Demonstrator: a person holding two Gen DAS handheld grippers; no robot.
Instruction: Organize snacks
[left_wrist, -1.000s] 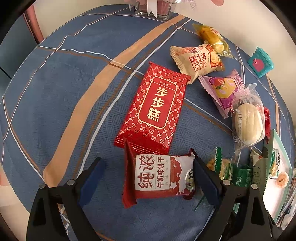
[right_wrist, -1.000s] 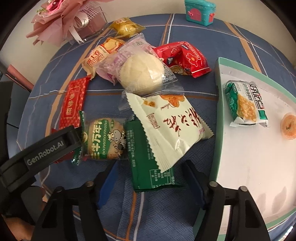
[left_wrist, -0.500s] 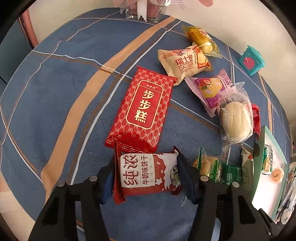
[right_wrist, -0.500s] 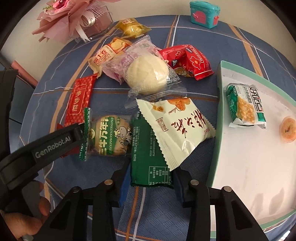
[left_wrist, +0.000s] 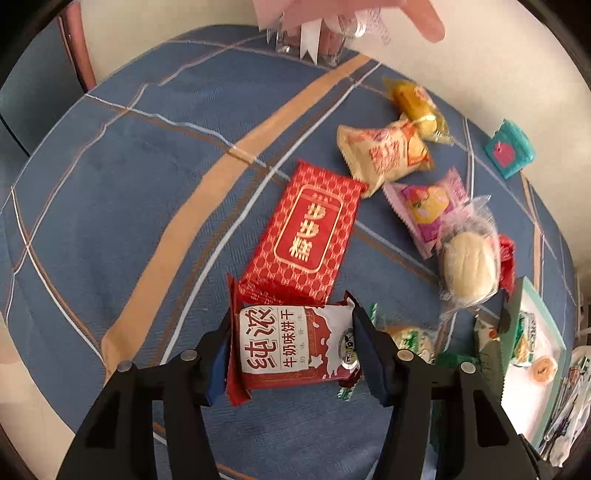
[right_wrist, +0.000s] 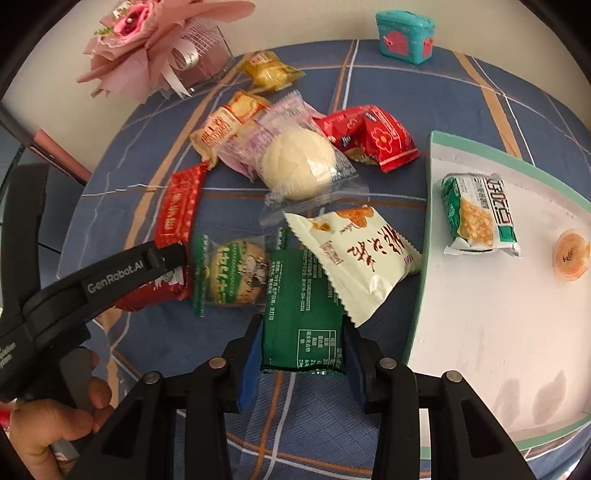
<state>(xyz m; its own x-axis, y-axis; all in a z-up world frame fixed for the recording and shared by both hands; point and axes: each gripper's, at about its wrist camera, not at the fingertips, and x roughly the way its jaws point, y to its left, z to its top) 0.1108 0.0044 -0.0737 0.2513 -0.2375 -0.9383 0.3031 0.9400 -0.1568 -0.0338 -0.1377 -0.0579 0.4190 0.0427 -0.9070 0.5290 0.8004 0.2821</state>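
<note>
My left gripper (left_wrist: 291, 350) is shut on a red and white milk biscuit pack (left_wrist: 291, 347), its end resting on a long red cake pack (left_wrist: 310, 232). My right gripper (right_wrist: 301, 343) is shut on a dark green snack pack (right_wrist: 301, 314), which lies partly under a cream pack with red writing (right_wrist: 354, 254). The left gripper's arm (right_wrist: 92, 284) shows at the left of the right wrist view. A white tray with a green rim (right_wrist: 424, 236) at the right holds a green and white pack (right_wrist: 476, 218) and a small orange jelly cup (right_wrist: 570, 254).
Loose snacks lie on the blue plaid tablecloth (left_wrist: 110, 177): a bun in clear wrap (right_wrist: 299, 164), a red flower pack (right_wrist: 373, 136), a green round biscuit pack (right_wrist: 236, 271), beige, pink and yellow packs. A pink bouquet (right_wrist: 155, 44) and a teal toy box (right_wrist: 404, 31) stand at the back.
Both grippers have closed from open: the left onto the milk biscuit pack, the right onto the dark green pack. Both views have pulled back a little from the table.
</note>
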